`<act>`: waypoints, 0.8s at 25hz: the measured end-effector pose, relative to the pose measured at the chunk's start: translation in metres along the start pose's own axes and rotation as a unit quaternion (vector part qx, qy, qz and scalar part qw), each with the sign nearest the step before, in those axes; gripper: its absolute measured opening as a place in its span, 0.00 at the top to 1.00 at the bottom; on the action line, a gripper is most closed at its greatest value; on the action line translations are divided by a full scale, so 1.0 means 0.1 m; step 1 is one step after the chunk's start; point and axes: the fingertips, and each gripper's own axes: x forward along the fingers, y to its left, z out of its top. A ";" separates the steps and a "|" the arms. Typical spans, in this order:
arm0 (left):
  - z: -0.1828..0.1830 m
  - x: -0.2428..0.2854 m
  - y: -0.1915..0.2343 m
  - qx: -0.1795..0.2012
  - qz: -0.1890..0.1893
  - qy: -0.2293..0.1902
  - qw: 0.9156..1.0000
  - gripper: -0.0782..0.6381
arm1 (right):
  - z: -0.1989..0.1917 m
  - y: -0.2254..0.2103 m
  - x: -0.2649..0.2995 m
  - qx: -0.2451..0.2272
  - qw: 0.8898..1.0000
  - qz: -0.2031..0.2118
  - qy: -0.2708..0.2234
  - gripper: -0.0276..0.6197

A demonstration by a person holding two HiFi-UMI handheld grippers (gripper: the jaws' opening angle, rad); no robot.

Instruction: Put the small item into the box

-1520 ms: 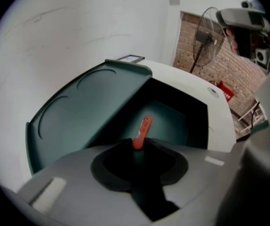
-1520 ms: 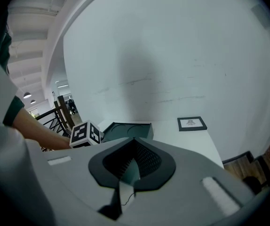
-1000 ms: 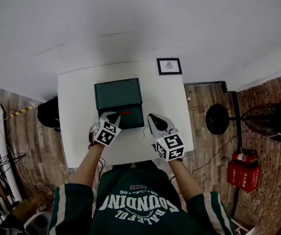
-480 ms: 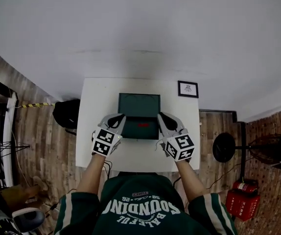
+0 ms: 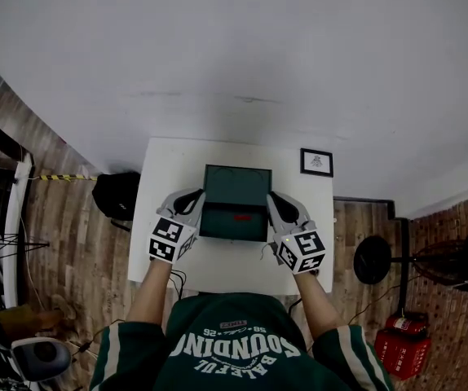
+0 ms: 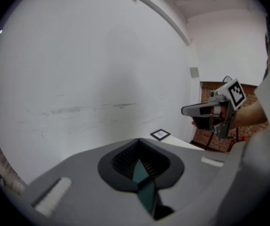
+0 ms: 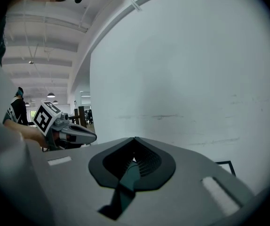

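- The left gripper (image 5: 193, 201) has its jaws closed on the left wall of the box (image 5: 236, 187). In the left gripper view a thin teal edge stands pinched between them.
- The right gripper (image 5: 275, 204) is clamped the same way on the box's right wall, with a dark teal strip caught in its jaws.
- The small item (image 5: 241, 217), red, lies inside the box in its lower half, just below the frame's centre. Its long axis runs left to right across the frame. It is too small to tell which end leads.
- The dark green box sits open in the middle of a white table (image 5: 218, 263).
- A framed picture (image 5: 316, 162) lies at the table's upper right corner.
- A white wall (image 5: 234, 55) fills the top of the frame.
- A black bag (image 5: 116, 195) rests on the wooden floor (image 5: 79, 243) left of the table.
- A red case (image 5: 401, 337) sits at the lower right.
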 end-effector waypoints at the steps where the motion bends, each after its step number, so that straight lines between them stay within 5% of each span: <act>1: 0.00 0.00 0.00 0.000 0.000 0.000 1.000 0.82 | -0.01 0.00 0.00 -0.001 1.000 0.001 0.001 0.95; 20: -0.13 0.19 -0.01 -0.002 -0.008 0.021 1.000 0.82 | -0.11 -0.09 0.05 0.004 1.000 0.000 0.016 0.95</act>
